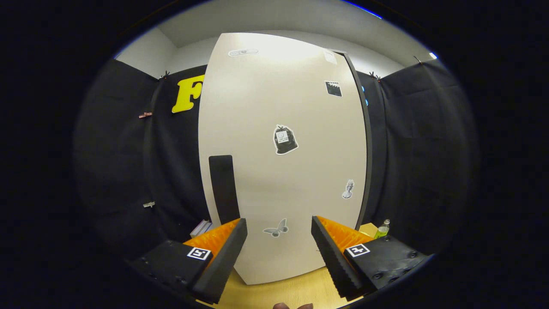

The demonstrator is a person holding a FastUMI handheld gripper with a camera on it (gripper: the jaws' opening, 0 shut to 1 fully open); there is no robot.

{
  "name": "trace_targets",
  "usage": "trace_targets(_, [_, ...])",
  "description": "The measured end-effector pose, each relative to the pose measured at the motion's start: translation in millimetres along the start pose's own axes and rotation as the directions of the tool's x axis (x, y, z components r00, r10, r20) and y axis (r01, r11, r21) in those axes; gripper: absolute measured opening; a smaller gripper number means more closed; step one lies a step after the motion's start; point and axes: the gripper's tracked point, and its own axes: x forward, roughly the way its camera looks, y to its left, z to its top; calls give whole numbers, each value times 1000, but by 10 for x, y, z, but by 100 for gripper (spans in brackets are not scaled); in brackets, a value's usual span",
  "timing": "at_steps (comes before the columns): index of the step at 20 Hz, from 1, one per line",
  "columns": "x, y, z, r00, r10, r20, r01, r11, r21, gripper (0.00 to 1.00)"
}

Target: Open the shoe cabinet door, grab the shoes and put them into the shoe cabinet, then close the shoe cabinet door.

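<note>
Gripper (279, 236) fingers are spread wide with nothing between them. Directly beyond them stands the white shoe cabinet door (279, 163), shut, its black vertical handle (224, 189) beyond the left finger. Stickers (285, 139) dot the door.

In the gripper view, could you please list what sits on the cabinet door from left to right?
Black handle → butterfly sticker → black bag sticker → clapperboard sticker → small statue sticker. The open gripper faces the closed shoe cabinet door.
</note>
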Motion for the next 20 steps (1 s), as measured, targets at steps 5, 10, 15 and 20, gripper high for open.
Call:
trace_targets(5, [5,-22,-11,1000,-1,-3,1,1000,-6,98])
trace_targets(10, [-35,-29,-21,1000,-3,4,3,1000,-16,98])
trace_targets(15, [-45,-6,0,1000,4,13,-4,1000,-9,98])
trace_targets(20, [-32,-2,-20,1000,2,14,-2,1000,-12,98])
